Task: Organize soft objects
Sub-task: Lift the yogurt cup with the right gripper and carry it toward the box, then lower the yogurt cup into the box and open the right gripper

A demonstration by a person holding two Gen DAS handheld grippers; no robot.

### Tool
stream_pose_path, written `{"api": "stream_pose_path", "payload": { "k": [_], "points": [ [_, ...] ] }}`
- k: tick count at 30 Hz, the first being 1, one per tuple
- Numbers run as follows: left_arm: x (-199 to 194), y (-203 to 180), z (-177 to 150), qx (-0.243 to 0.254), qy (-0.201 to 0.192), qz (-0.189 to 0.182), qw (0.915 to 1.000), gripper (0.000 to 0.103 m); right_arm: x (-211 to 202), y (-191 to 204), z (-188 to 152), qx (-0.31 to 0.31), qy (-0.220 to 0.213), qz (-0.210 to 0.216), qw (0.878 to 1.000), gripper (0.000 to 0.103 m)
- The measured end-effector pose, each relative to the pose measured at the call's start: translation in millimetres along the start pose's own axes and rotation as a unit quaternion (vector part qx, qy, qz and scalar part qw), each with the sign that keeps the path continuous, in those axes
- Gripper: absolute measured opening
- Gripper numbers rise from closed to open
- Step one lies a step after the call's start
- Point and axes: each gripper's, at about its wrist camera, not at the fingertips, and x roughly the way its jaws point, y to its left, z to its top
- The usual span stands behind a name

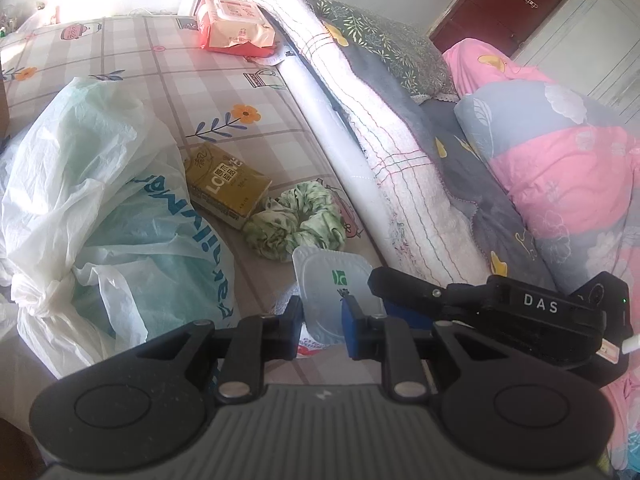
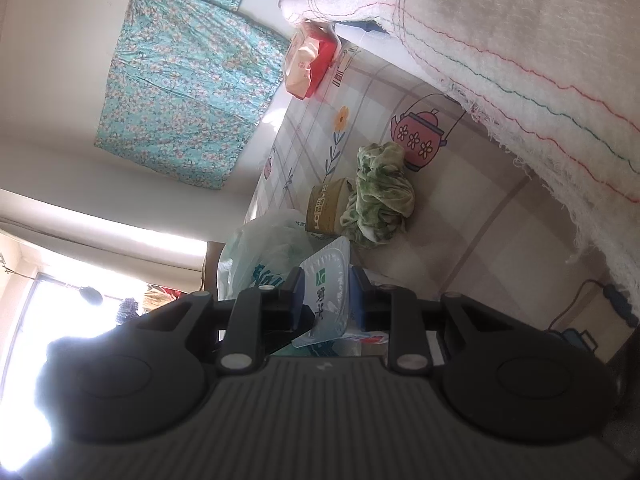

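- A crumpled white and teal plastic bag (image 1: 100, 208) fills the left side of the bed, whose checked sheet (image 1: 168, 92) has flower and teapot prints
- Just right of the bag lies a gold carton (image 1: 226, 184), its lower corner touching a green fabric scrunchie (image 1: 298, 220)
- Near the bed's far edge sits an orange-and-white pack of wipes (image 1: 236, 26)
- At the near edge, a clear plastic packet with a green logo (image 1: 332, 292) is held up off the sheet by both grippers
- The left gripper (image 1: 322, 320) has its blue pads closed on the packet's lower part
- The right gripper (image 2: 324, 300) clamps the same packet from its side; in the left wrist view its black body reaches in from the right
- Along the bed's right edge runs a rolled white blanket with coloured stitching (image 1: 384, 140), with a pink and grey quilt (image 1: 560, 168) beyond it
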Motion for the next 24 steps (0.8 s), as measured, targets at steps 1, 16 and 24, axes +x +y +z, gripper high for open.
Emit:
{"api": "stream_pose_path", "payload": {
  "k": [1,16,24],
  "points": [
    [-4,-1,-1,0.000,-0.003,-0.002,1.0000,0.021,-4,5,-3,-0.004,-0.002,0.004,1.000,0.023],
    [-142,15,-22,-0.028,-0.147,0.008,0.9887,0.022,-4,134,-36,-0.129,0.043,0.084,0.987,0.025],
    [-232,70,-51,-0.099,-0.236,0.084,0.9630,0.023,69,226,-84,-0.200,0.152,0.135,0.958,0.026]
  ]
}}
